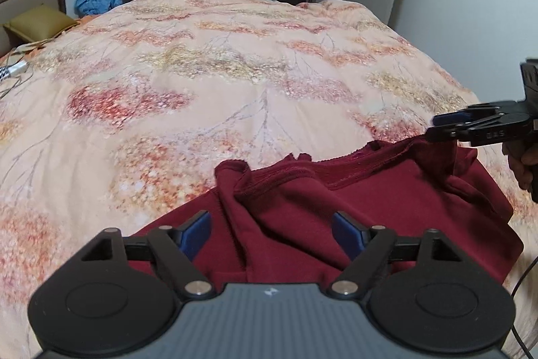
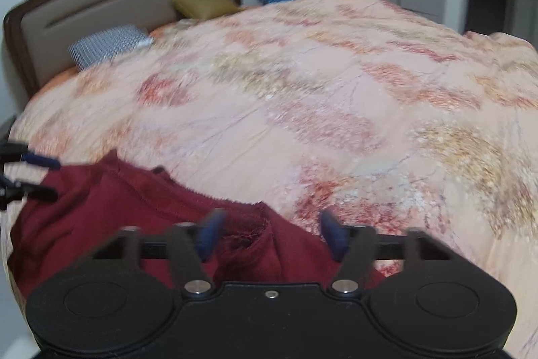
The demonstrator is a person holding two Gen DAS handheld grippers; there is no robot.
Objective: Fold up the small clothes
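Currently: dark red garment [image 1: 353,207] lies crumpled at near edge of bed, on floral quilt [image 1: 218,83]. Left gripper [image 1: 272,232] over garment's left part, fingers spread wide, ridge of cloth between blue pads [image 1: 196,232], nothing gripped. Right gripper [image 2: 272,232] at garment's right part, fingers also apart in its own blurred view, frayed hem bunched between them, not pinched. Far left: yellow pillow [image 1: 38,22], headboard [image 2: 117,2].
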